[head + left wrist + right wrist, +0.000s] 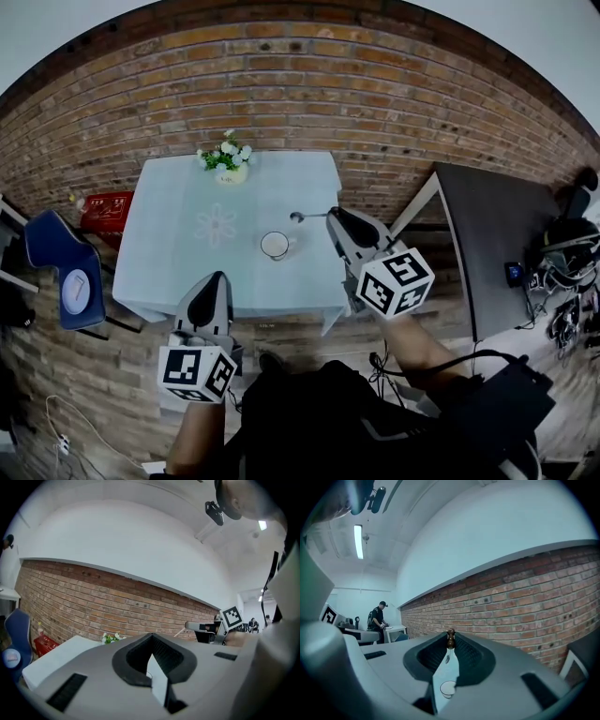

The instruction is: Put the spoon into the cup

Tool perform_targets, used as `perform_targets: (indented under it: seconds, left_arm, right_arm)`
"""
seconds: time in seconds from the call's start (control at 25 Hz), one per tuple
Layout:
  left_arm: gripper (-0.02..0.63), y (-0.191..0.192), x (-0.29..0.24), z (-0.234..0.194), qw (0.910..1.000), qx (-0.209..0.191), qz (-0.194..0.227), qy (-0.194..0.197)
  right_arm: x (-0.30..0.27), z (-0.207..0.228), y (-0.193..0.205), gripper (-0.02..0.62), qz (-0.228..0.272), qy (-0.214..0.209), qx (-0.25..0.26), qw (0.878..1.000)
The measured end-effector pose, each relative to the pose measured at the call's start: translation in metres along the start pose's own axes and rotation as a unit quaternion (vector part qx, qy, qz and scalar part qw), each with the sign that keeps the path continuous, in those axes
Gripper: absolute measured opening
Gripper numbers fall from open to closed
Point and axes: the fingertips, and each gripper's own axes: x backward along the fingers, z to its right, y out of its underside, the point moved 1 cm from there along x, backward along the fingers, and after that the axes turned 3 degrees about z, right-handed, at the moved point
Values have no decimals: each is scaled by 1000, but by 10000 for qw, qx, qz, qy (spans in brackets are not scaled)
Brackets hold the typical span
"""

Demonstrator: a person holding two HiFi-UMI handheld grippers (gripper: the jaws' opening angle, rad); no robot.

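A white cup stands near the front right of a table covered with a pale cloth. My right gripper hovers above the table's right edge. It is shut on the handle of a metal spoon, whose bowl points left, behind and to the right of the cup. In the right gripper view the spoon's brown handle end sits pinched at the gripper tips, with the cup below. My left gripper hangs at the table's front edge, left of the cup. Its jaws meet at the tips with nothing between them.
A small pot of white flowers stands at the table's far edge against the brick wall. A blue chair and a red box are on the left. A dark desk stands on the right. A person works far off.
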Motion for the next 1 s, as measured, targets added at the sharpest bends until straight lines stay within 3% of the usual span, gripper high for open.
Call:
perform_targets:
  seconds: [0.2,0.6,1.0]
  left_arm:
    - [9,11,-14,-19,9999,-115,-126,18]
    - [9,51,-24,-35,9976,-158,-374,-559]
    - [9,87,2,-43,9860,-188,-642,-1527]
  right_arm:
    - [-21,5,22,58,-95,31,-193,9998]
    - [-57,29,74,58,-530,-374,-232,9976]
    - [-98,33,155,58,-1224,-994,-328,9870]
